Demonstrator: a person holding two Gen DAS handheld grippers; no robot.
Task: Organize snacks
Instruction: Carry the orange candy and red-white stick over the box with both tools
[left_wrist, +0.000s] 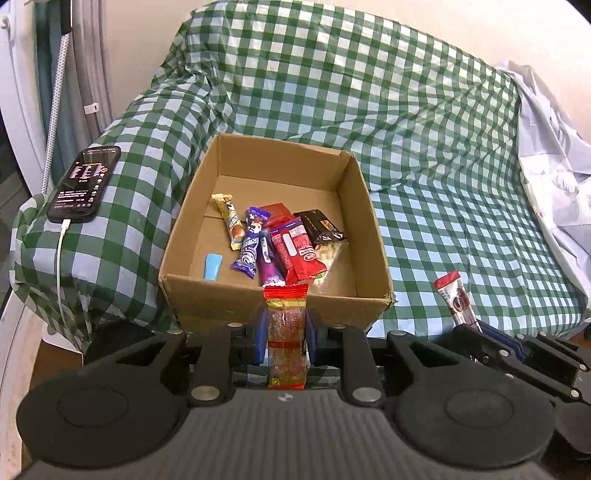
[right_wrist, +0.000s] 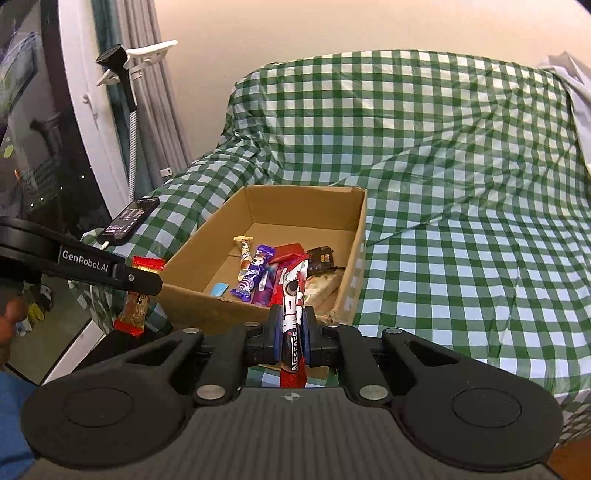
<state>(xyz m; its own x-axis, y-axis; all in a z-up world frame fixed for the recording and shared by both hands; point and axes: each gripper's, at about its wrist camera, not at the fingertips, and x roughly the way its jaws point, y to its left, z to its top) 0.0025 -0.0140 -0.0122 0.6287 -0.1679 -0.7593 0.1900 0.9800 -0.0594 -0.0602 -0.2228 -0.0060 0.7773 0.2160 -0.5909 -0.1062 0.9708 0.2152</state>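
Snacks already fill part of the cardboard box. Left gripper grasps a peanut bar, right gripper clenches a Nescafé sachet; both hover before the box, not yet dropped in.

Left tongs clamp nut bar before cardboard box holding snacks.

Box opening: the cardboard box stood open-topped, nothing above it.
Box floor, far half: bare.
Box floor, near half: crowded by a snack pile.
Left of box: a draped armrest carrying a phone and cable.
Right of box: flat checked cloth, unobstructed.
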